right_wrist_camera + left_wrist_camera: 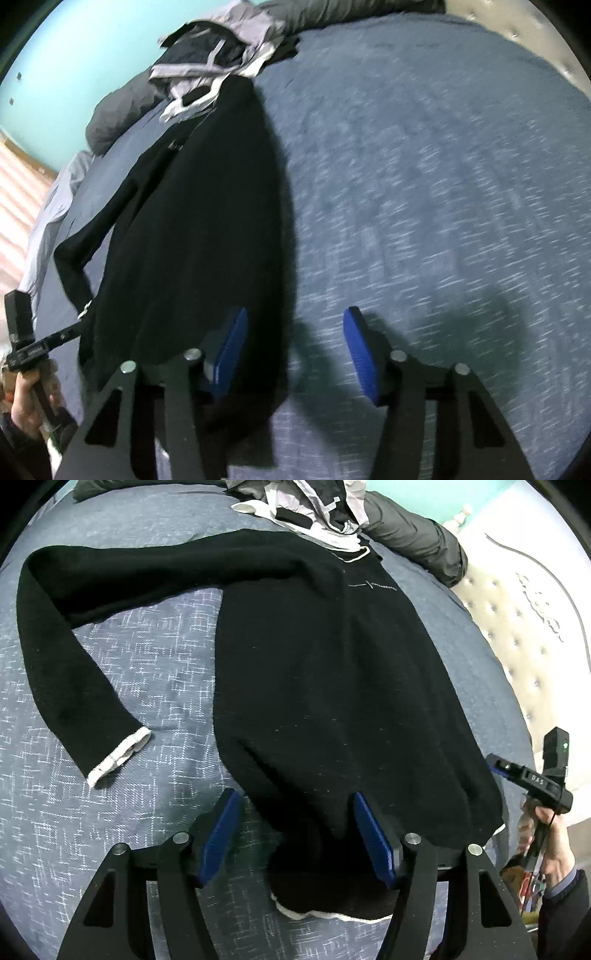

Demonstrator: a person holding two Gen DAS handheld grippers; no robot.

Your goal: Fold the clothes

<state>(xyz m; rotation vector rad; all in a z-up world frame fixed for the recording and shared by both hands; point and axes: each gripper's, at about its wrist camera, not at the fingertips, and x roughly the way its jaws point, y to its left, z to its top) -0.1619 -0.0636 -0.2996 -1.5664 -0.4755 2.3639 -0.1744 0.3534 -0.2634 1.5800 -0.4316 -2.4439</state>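
A black sweater [332, 664] lies flat on the blue bedspread [147, 672], collar far, hem near. One long sleeve bends out to the left and ends in a white cuff [118, 755]. My left gripper [295, 795] is open, low over the hem, with the white-edged hem [314, 914] bunched between its blue pads [373, 838]. In the right wrist view the sweater [192, 221] lies to the left. My right gripper [295, 312] is open just off the sweater's right edge, over bare bedspread [424, 184], holding nothing. The other sleeve is hidden.
A heap of grey, white and black clothes [314, 506] lies beyond the collar, with a dark grey padded garment [417, 542] beside it. A cream tufted headboard [517, 635] borders the bed on the right. A hand [554, 853] holds the right gripper's handle.
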